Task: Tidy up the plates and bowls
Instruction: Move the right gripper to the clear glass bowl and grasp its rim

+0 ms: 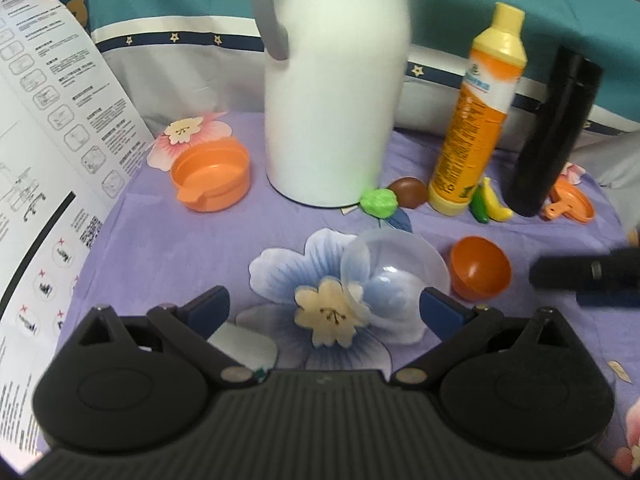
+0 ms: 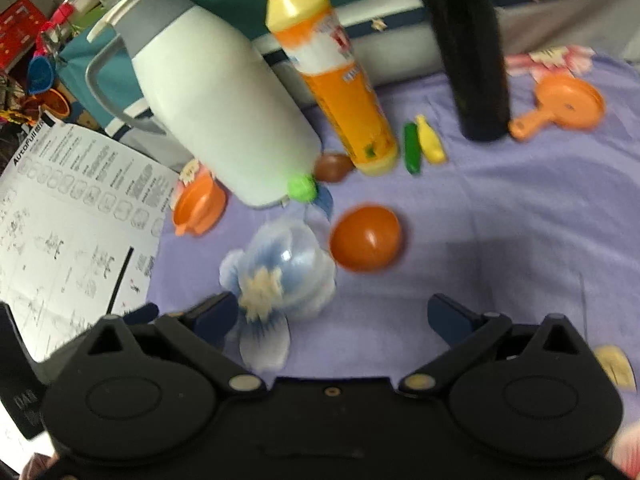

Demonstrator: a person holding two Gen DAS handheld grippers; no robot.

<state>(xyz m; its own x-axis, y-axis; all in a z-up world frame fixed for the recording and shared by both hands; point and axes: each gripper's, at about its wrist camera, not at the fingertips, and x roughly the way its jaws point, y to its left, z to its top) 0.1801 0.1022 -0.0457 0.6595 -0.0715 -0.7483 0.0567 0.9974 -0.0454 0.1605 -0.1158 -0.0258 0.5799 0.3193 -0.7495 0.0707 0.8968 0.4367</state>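
Purple flowered cloth point(image 1: 168, 240) covers the work surface, backed by teal and white bedding with a starred navy band. Much is cut off: the white jug point(image 1: 336, 92) loses its top in the left wrist view, the black flask point(image 2: 468, 48) loses its top in the right wrist view, and a printed instruction sheet point(image 1: 52, 128) runs off the left edge. Motion blur smears most of the right wrist view.

Centre stage, a clear bowl point(image 1: 394, 270) lies tipped on its side, mouth facing left and toward the left gripper point(image 1: 324, 306), whose fingers stand wide apart and empty around it. Just right of it, the orange bowl point(image 1: 480, 268) also lies tilted, its opening facing up and left; the two appear to touch or nearly so. The right gripper point(image 2: 332, 312) is likewise spread open, holding nothing, with the clear bowl ahead of its left finger.

Farther back sit an orange spouted cup point(image 1: 210, 174), an orange-and-yellow bottle point(image 1: 476, 112), small toy foods, and an orange handled dish point(image 2: 564, 106).
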